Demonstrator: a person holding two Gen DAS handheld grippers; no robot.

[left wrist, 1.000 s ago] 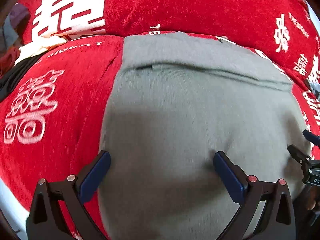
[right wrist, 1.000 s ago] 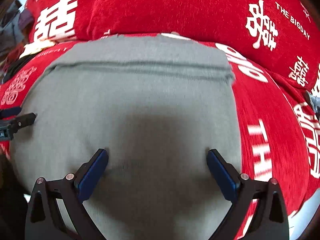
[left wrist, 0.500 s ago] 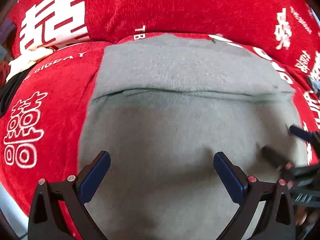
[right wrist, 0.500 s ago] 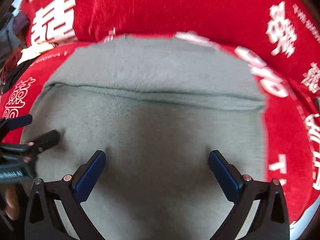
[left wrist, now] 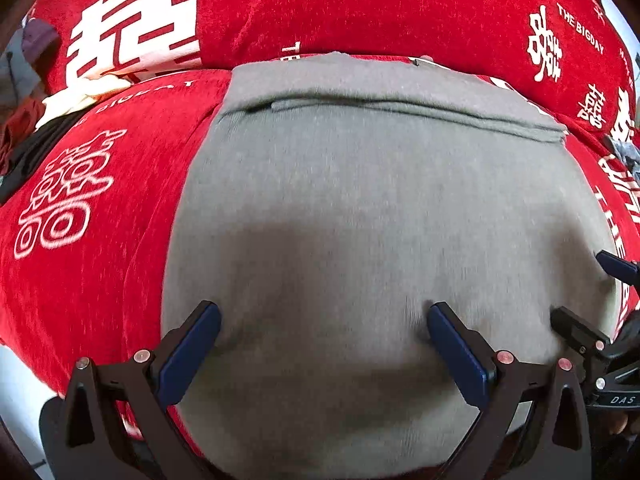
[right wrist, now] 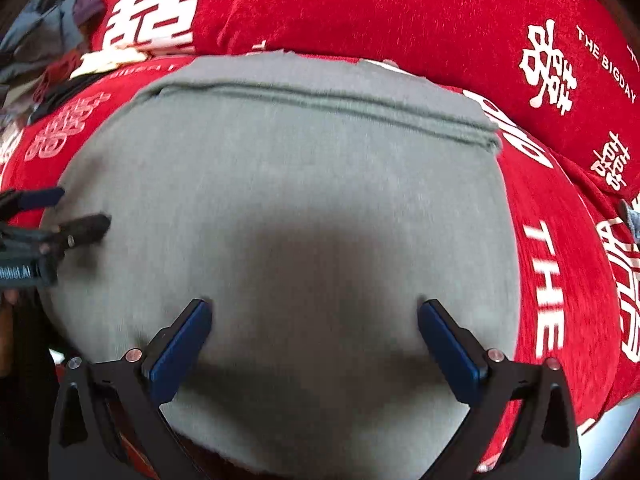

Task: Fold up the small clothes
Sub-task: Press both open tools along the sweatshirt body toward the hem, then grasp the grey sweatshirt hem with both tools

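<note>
Both tongs [left wrist: 324, 330] [right wrist: 314, 326] (spread wide) press grey garment [left wrist: 380, 208].

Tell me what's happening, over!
Left gripper and right gripper open over folded grey knit garment. Red printed cloth underneath. Nothing blocking.

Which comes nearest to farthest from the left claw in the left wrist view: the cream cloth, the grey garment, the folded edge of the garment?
1. grey garment: directly under the open left claw.
2. folded edge: across the garment's far side.
3. cream cloth: far upper left, on the red blanket.
</note>
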